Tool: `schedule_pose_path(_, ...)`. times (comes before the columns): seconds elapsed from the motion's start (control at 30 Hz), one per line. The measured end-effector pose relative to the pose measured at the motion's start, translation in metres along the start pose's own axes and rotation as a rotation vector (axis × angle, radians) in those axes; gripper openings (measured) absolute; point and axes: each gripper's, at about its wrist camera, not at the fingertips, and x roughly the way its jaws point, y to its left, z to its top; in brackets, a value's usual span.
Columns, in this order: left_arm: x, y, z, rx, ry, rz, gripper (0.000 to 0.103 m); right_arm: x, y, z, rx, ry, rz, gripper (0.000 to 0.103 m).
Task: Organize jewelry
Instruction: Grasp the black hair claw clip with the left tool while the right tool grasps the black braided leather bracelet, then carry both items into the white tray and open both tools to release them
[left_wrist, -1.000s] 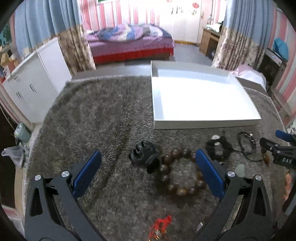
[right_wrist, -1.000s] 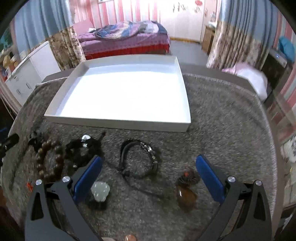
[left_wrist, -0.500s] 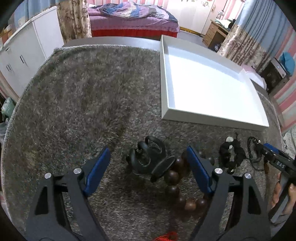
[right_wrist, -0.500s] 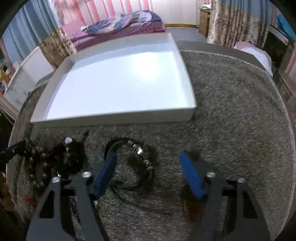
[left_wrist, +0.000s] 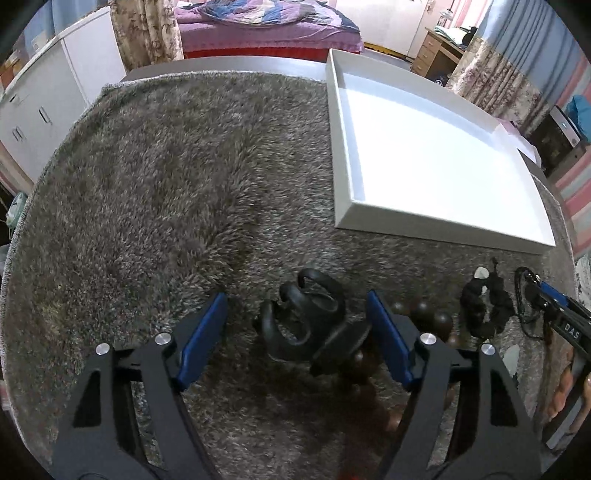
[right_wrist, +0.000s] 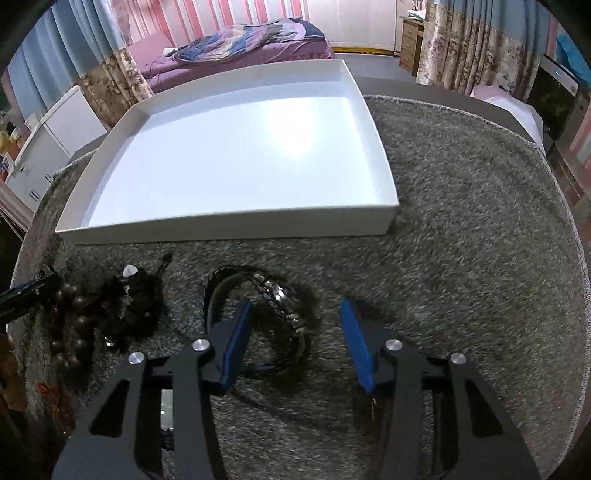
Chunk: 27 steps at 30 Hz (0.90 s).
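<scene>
While both tools hang low over the grey rug (left_wrist: 166, 177), the left gripper (left_wrist: 297, 325) stands spread wide with the black hair claw (left_wrist: 306, 325) lying directly between its blue pads (left_wrist: 201, 339), its long axis slanting toward the right pad. Likewise the right gripper (right_wrist: 295, 339) is released, straddling the black cord bracelet (right_wrist: 258, 314). Ahead of both tips sits the white tray (right_wrist: 229, 225), holding nothing yet.
</scene>
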Motion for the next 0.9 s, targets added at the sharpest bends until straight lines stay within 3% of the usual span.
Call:
schedule_pose_path(0.13, 0.004, 0.003, 0.003, -0.007, -0.001, -0.006, 0.071, 0.001, 0.000, 0.000, -0.009, -0.020, -0.027, 0.037)
schedule_pose_path(0.27, 0.002, 0.001, 0.004, -0.001, -0.008, -0.034, 0.054, -0.002, -0.003, 0.000, 0.001, -0.047, -0.023, 0.023)
schedule_pose_path(0.37, 0.002, -0.004, 0.004, 0.009, -0.004, -0.036, 0.054, -0.001, -0.002, -0.001, -0.013, -0.052, -0.019, 0.017)
schedule_pose_path(0.7, -0.012, -0.003, 0.000, -0.008, -0.020, -0.024, 0.053, -0.004, -0.003, -0.001, -0.023, -0.067, -0.015, 0.014)
schedule_pose_path(0.9, -0.041, -0.007, -0.001, 0.000, -0.048, -0.027, 0.053, -0.029, -0.007, 0.005, -0.006, -0.115, 0.022, 0.014)
